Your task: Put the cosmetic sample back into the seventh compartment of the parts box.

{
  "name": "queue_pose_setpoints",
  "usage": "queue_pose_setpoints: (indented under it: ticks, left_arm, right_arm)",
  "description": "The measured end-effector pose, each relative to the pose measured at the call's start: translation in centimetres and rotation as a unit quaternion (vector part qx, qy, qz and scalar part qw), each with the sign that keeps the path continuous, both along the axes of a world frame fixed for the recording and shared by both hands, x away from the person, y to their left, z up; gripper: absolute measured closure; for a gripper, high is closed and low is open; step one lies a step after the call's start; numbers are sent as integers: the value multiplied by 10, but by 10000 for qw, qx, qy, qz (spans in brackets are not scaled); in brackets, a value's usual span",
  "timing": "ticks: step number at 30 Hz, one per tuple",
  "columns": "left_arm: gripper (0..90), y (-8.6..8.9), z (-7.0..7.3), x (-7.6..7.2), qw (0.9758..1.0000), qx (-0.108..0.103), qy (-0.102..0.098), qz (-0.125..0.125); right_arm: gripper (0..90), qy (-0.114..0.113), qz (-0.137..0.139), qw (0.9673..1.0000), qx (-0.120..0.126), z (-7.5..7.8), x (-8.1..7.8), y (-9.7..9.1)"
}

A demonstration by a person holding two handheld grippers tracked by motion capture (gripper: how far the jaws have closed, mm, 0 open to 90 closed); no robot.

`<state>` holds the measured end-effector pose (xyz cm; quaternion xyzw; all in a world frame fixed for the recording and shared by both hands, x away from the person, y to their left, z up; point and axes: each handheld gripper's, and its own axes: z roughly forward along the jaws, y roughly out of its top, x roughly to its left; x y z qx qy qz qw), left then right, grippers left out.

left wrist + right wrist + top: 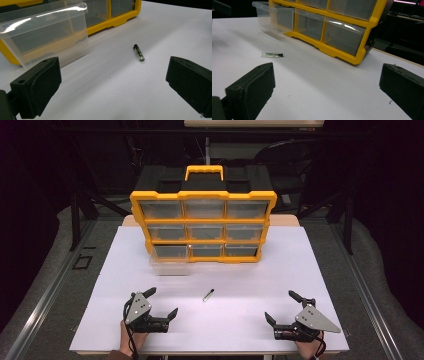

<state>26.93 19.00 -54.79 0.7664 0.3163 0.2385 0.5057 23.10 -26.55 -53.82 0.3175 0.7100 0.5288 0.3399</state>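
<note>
Small glass vial (208, 294) with dark cap lying flat on white worktop (250, 270), roughly mid-width, toward near half. Greenish tint to contents in left gripper view (139, 53); cap end pointing away from that camera. In right gripper view, vial (272, 54) lying crosswise, cap to the right of that frame.

Left gripper (161, 302) low at near-left of worktop, held in hand (129, 336) coming in from bottom edge. Jaws wide apart, nothing between them. Vial ahead and to the right of it, apart, not touched.

Right gripper (283, 307) at near-right of worktop, hand (309, 347) under grey three-cornered plate. Jaws wide apart too, holding nothing. Vial well off to its left.

Yellow-and-black organiser (202, 215) standing upright at far side of worktop, carry handle on top, three rows of three clear drawers. Bottom-left drawer (170, 262) pulled forward out of its slot, front end resting on worktop, rear still at the frame. Same drawer large at upper left in left gripper view (47, 32); looks empty, clear plastic. Other drawers seated flush.

Vial between the two grippers and nearer than the pulled drawer, apart from it, slightly right of drawer's front.

Dark surroundings beyond worktop edges; details there not readable.
</note>
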Motion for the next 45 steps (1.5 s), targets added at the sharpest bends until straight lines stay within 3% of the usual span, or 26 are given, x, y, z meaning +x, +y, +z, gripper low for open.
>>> queue_pose_setpoints:
  ticks: [5, 16, 25, 33, 45]
  left_arm:
    - [0, -13, -1, 6, 9999, 22, 125, -116]
    - [0, -38, 2, 14, 9992, 146, 183, -314]
    - [0, -61, 4, 21, 9986, 270, 308, -328]
    - [0, -71, 6, 24, 9981, 338, 368, -362]
    - [0, -95, 7, 32, 9963, 592, 493, -393]
  right_arm:
    - [0, 13, -35, 10000, 63, 0, 0, -2]
    - [0, 40, -66, 10000, 63, -1, 2, -1]
    - [0, 48, -102, 9999, 59, -1, 2, -2]
    - [0, 59, -106, 9999, 88, -1, 2, -2]
    - [0, 81, -111, 9999, 83, -1, 1, -3]
